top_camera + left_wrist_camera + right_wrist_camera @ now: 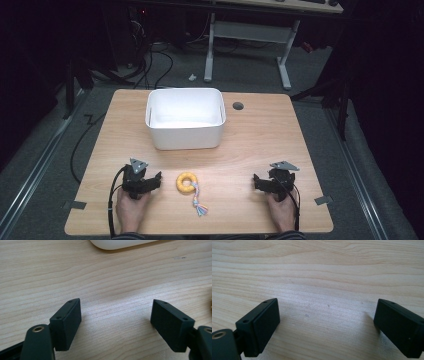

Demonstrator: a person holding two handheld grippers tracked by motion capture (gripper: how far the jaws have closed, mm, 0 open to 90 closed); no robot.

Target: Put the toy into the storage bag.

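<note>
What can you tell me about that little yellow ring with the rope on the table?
The ring looks like a small toy: a yellow doughnut shape with a hole through the middle, smooth and matte, perhaps rubber or plastic. A short braided rope in pale mixed colours is tied to its near side and trails toward the table's near edge, ending in a frayed tassel. It lies flat on the wooden table, in front of the white bin and apart from it, between the two tongs. Nothing touches it but the table.

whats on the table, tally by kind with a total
white bin: 1
yellow ring toy with a rope tail: 1
handheld grippers: 2, the left gripper and the right gripper, both with jaws open on bare table
total: 4
</note>
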